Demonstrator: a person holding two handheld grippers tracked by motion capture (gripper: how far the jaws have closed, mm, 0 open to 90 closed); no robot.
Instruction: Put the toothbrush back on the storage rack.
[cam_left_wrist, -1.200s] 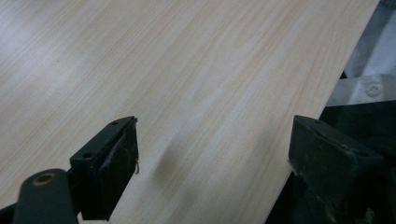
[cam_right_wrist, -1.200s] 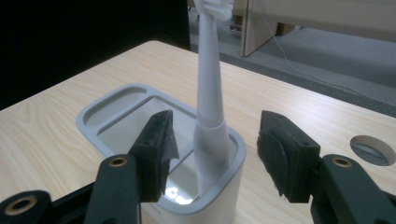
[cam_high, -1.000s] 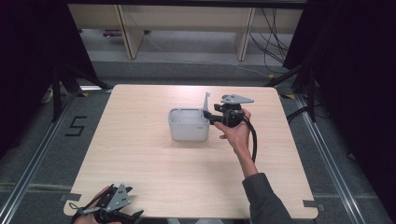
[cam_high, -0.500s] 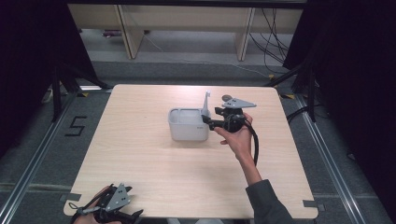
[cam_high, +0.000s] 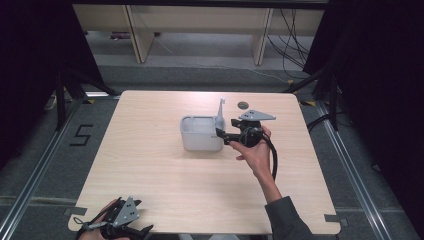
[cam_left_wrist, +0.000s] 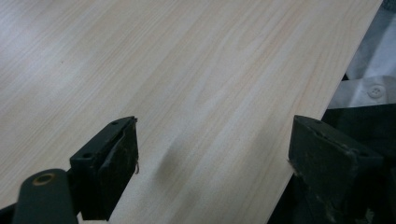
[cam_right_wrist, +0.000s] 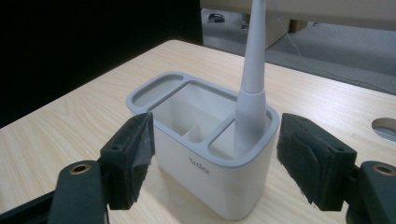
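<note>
Right gripper view: right tongs (cam_right_wrist: 215, 163) gape wide, empty, straddling the holder (cam_right_wrist: 205, 144) mid-bench (cam_high: 150, 165), a toothbrush (cam_right_wrist: 252, 88) upright in its end slot. Light, rigid, slick plastic, I'd guess; grip the handle low. Left tongs (cam_left_wrist: 212, 158) hang open, empty.

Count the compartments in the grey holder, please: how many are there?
3. The holder has a narrow compartment along the far end, a big middle compartment, and a near compartment where the white tool stands. A low divider crosses the middle one.
</note>
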